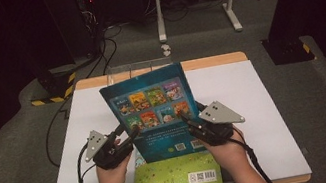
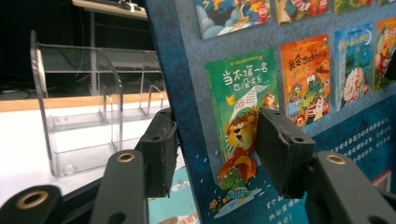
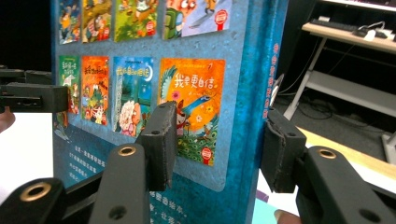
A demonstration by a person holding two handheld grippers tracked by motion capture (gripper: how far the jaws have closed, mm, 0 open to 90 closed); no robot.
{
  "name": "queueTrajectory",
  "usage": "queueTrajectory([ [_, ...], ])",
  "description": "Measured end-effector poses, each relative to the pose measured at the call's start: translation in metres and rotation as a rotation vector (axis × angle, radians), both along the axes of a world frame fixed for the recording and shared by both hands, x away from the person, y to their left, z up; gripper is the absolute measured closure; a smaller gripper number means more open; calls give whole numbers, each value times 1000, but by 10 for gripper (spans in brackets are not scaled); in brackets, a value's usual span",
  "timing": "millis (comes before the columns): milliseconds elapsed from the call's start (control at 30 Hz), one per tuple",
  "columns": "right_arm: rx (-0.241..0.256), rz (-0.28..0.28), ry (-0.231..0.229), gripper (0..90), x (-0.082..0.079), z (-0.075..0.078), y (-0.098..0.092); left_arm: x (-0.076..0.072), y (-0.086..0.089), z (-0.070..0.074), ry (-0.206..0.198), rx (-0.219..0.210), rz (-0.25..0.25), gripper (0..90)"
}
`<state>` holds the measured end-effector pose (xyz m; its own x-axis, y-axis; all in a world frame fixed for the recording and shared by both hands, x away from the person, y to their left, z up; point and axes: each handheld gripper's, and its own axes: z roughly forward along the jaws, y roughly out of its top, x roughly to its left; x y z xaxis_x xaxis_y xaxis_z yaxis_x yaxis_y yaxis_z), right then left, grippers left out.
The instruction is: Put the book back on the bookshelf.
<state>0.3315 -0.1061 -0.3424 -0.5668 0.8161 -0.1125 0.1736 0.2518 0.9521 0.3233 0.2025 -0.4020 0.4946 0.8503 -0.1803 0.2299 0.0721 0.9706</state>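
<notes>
We hold a blue book [image 1: 156,110] up over the middle of the table [image 1: 255,105], back cover toward us, one gripper on each side edge. Our left gripper [image 1: 130,134] straddles the book's left edge: in the left gripper view its jaws stand on either side of the book [image 2: 280,84], the near pad pressed on the cover by a lion picture, the far pad behind the edge. It looks clamped on the book. Our right gripper [image 1: 187,121] takes the right edge; in the right gripper view one jaw lies against the cover [image 3: 187,93], while the other stands just off the spine, so we cannot tell whether the grip is tight.

The book stands nearly upright, tilted a little to the left. Beneath it a green book [image 1: 175,173] lies flat at the table's near edge. A clear rack [image 1: 131,69] stands at the far edge, behind the blue book.
</notes>
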Motion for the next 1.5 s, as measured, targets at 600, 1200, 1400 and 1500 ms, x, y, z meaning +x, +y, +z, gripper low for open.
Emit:
queueTrajectory([
  [600,-8,5,-63,526,-4,6,11,-5,7,7,-64,28,43,534],
  [1200,-5,24,-63,524,10,4,27,2,21,4,-75,25,80,533],
  [1400,-8,30,-74,524,15,5,36,7,30,3,-94,27,89,532],
  [1500,-15,34,-86,525,18,3,41,10,34,0,-98,32,93,530],
])
